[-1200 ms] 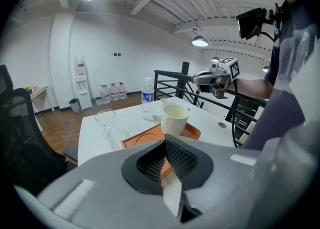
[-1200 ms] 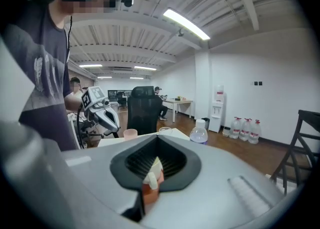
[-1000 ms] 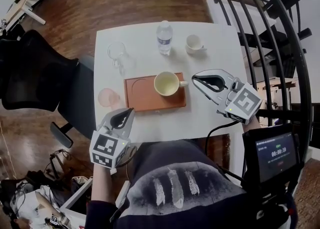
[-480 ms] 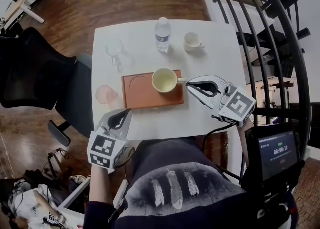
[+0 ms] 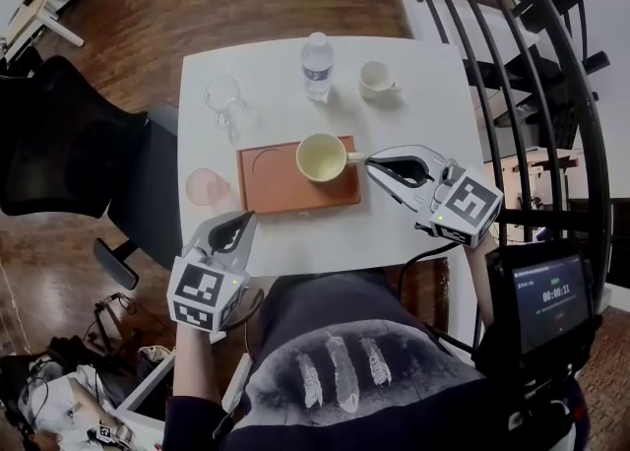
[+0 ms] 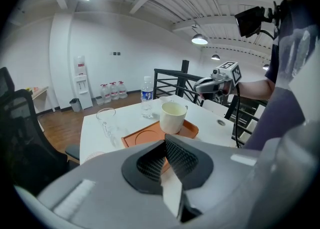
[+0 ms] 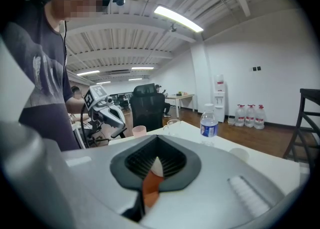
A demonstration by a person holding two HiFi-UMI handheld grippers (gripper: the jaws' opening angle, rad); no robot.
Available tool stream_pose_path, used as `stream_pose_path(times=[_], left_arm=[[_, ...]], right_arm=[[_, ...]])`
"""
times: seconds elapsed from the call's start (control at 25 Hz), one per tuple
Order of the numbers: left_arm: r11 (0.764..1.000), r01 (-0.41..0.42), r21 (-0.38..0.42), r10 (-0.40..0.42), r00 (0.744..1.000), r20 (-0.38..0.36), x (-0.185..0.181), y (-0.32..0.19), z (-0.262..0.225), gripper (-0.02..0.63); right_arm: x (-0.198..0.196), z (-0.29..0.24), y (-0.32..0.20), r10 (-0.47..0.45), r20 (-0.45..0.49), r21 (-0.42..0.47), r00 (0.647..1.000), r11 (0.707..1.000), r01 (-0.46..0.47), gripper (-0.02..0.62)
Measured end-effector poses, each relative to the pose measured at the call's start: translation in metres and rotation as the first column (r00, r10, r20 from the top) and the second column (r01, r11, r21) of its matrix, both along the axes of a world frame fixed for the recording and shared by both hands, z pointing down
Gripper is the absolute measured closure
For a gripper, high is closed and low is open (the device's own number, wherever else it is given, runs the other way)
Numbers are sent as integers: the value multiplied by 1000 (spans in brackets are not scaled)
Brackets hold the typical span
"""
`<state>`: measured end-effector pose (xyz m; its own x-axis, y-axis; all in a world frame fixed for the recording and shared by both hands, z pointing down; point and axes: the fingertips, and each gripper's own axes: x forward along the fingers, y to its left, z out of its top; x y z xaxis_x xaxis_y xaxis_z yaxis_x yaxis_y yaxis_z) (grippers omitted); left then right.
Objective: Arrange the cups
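Note:
A cream mug (image 5: 321, 157) stands on the right part of an orange tray (image 5: 276, 185), its handle pointing right. My right gripper (image 5: 374, 166) is shut and empty, its tips just right of that handle. A small white cup (image 5: 375, 79) stands at the far right of the table, a clear glass (image 5: 223, 99) at the far left, and a pink cup (image 5: 205, 186) left of the tray. My left gripper (image 5: 236, 234) hovers shut and empty at the near table edge. The left gripper view shows the mug (image 6: 173, 117) on the tray (image 6: 145, 137) ahead of the shut left gripper (image 6: 165, 146).
A water bottle (image 5: 316, 67) stands at the back of the white table (image 5: 413, 114). A black office chair (image 5: 69, 144) is to the left and a black stair railing (image 5: 532, 75) to the right. A screen (image 5: 543, 301) hangs at my right side.
My right gripper has sunk a little and edged left toward the mug's handle. The left gripper has stayed where it was. The cups have not moved.

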<state>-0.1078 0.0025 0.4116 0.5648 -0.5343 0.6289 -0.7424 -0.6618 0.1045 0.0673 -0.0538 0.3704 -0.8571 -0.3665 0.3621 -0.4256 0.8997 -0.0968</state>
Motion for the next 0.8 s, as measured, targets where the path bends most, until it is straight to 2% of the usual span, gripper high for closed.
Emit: stream_pose_path(times=[0.8], left_arm=[[1000, -2, 21, 2, 1000, 6, -1, -12, -6, 591]], right_arm=[[-4, 9, 0, 12, -3, -12, 1000, 1000, -12, 591]])
